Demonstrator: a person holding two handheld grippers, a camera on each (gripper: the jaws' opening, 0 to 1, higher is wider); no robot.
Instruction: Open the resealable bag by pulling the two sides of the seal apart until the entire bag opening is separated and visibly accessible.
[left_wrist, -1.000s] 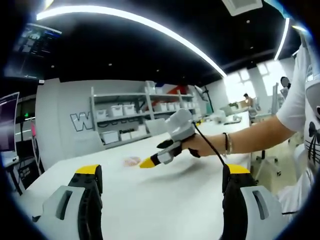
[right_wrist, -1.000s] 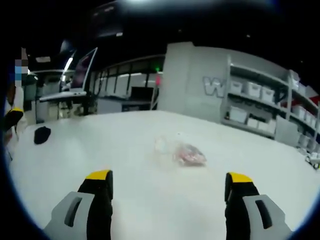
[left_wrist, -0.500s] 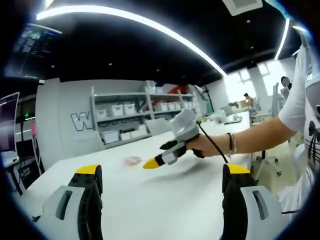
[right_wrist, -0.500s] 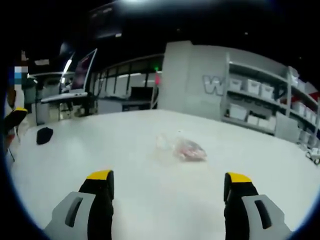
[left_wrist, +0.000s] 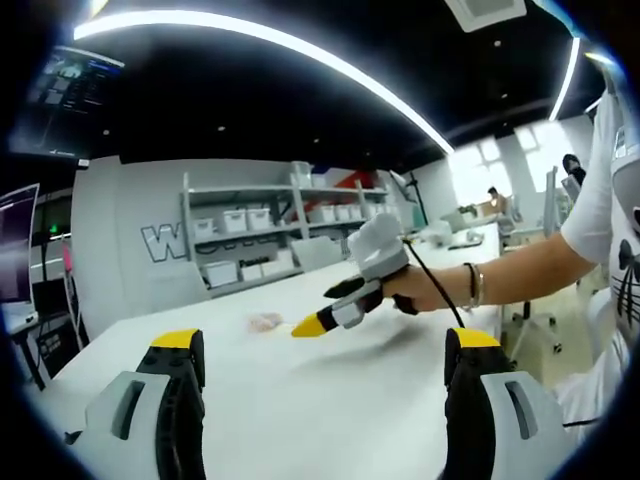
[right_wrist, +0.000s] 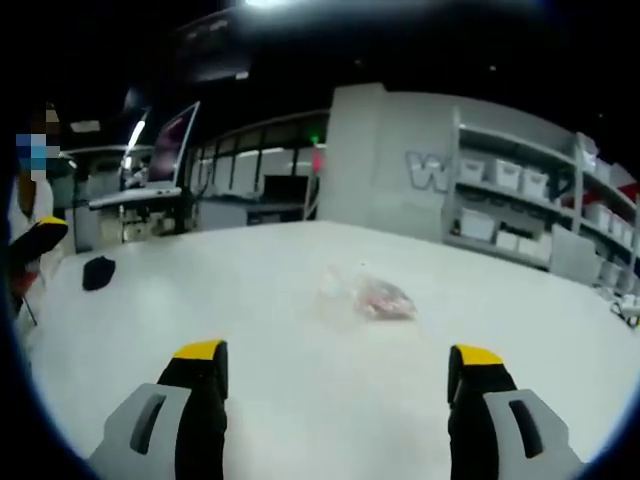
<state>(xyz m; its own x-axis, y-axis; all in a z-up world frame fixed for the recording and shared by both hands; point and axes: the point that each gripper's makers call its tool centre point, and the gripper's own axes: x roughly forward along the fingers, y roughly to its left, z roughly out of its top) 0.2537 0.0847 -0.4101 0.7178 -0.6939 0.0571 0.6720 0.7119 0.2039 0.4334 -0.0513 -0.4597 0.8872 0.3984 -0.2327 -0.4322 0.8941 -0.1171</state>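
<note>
A small clear resealable bag (right_wrist: 368, 297) with pinkish-red contents lies flat on the white table (right_wrist: 250, 330), ahead of my right gripper (right_wrist: 338, 366). That gripper is open, its yellow-tipped jaws wide apart, short of the bag. In the left gripper view the same bag (left_wrist: 265, 322) lies far off, and the right gripper (left_wrist: 312, 325), held by a hand, points at it from the right. My left gripper (left_wrist: 325, 352) hangs open over the near table, far from the bag.
Shelves (left_wrist: 250, 240) with white bins line the back wall. A small black object (right_wrist: 98, 272) lies on the table's left part. A laptop (right_wrist: 160, 150) stands on a desk beyond. A person's arm (left_wrist: 520, 275) reaches in from the right.
The right gripper has drawn back slightly to the right in the left gripper view, and the bag looks a little farther in the right gripper view. The left gripper has stayed put.
</note>
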